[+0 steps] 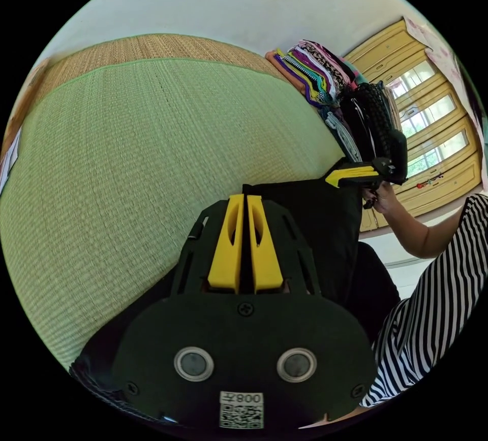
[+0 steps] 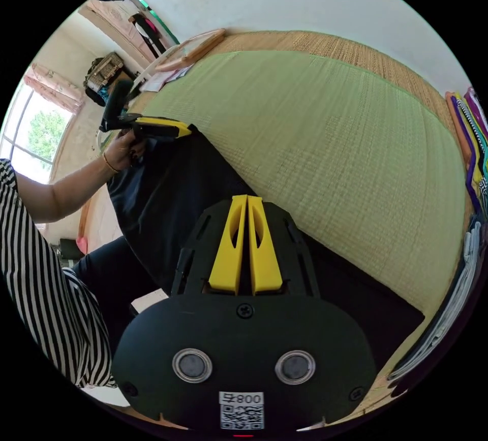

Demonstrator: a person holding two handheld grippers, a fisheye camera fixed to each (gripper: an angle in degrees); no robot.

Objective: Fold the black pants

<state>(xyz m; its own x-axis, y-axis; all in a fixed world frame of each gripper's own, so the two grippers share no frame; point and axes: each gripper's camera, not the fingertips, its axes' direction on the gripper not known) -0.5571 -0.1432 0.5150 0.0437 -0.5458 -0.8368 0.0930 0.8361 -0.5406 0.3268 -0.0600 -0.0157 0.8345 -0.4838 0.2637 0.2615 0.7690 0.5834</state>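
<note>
Both tongs (image 1: 246, 198) (image 2: 247, 198) pinch black pants (image 2: 168, 192), grip points hidden.

Left gripper (image 1: 246, 197): yellow jaws pressed together, tips closed on the edge of the black pants (image 1: 315, 227). In the right gripper view it sits at upper left, held in the person's left hand (image 2: 121, 150), bare forearm (image 2: 61, 192) extended from a striped sleeve (image 2: 30, 268).

Right gripper (image 2: 247, 198): jaws likewise together, clamped on the cloth. In the left gripper view it is gripped by the right hand (image 1: 382, 199), forearm bent down toward the striped sleeve.
</note>
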